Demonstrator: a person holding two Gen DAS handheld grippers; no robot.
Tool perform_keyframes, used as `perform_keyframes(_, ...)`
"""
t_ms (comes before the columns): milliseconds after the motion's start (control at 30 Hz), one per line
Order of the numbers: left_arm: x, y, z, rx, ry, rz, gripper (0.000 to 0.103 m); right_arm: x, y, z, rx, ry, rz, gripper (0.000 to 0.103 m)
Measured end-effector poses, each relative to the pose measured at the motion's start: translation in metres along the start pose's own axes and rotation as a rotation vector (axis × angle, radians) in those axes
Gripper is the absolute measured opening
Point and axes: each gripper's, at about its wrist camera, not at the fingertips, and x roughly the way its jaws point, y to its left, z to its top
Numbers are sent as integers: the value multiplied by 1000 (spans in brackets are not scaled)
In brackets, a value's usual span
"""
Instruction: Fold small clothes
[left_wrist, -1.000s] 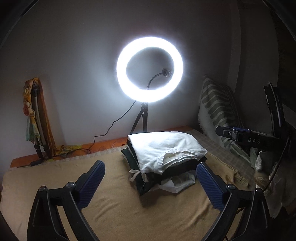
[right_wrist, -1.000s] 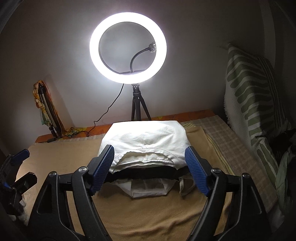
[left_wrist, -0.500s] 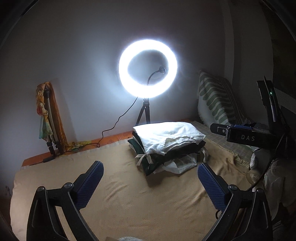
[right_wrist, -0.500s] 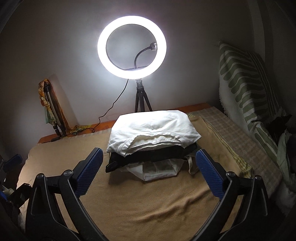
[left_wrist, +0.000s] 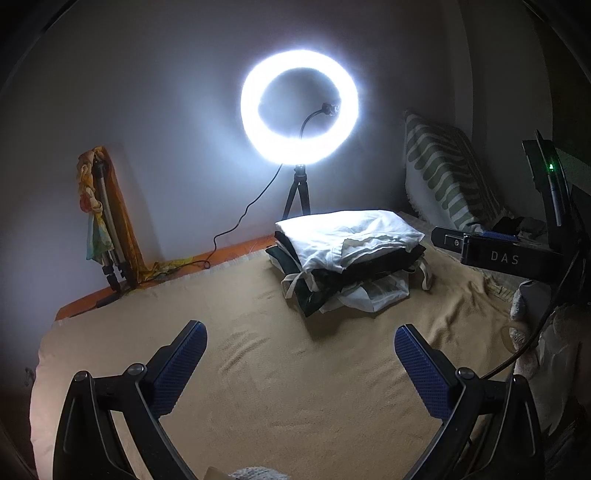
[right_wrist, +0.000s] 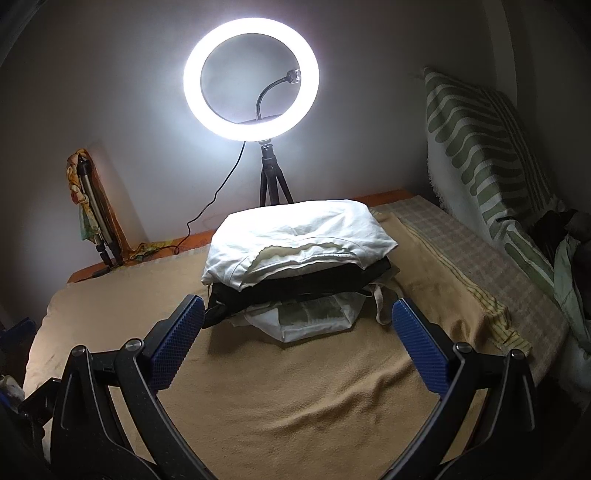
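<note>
A stack of folded clothes lies on the tan blanket, with a white garment on top, a black one under it and a pale one at the bottom. My left gripper is open and empty, back from the stack and to its left. My right gripper is open and empty, hovering just in front of the stack. The right gripper's body shows at the right of the left wrist view.
A lit ring light on a tripod stands behind the stack against the wall. A green-striped pillow leans at the right. A folded tripod with a colourful cloth stands at the left wall. A checked sheet covers the bed's right side.
Both grippers have drawn back from the stack, which now looks smaller and farther. The right gripper's jaws opened wider after leaving the white garment on top.
</note>
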Motion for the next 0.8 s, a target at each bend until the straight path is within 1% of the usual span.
perform_keyframes(100, 2, -2, -3, 10, 13, 15, 103, 0, 0, 0, -4, 0, -2, 103)
perform_keyframes(200, 1, -4, -5, 13, 20, 13, 103, 1, 0, 0, -11, -4, -4, 103)
perform_keyframes(400, -4, -2, -5, 7, 11, 17, 103, 2, -5, -1, 29, -3, -10, 103)
perform_keyframes(800, -6, 1, -7, 9, 14, 17, 103, 2, -2, -7, 35, 6, -18, 103)
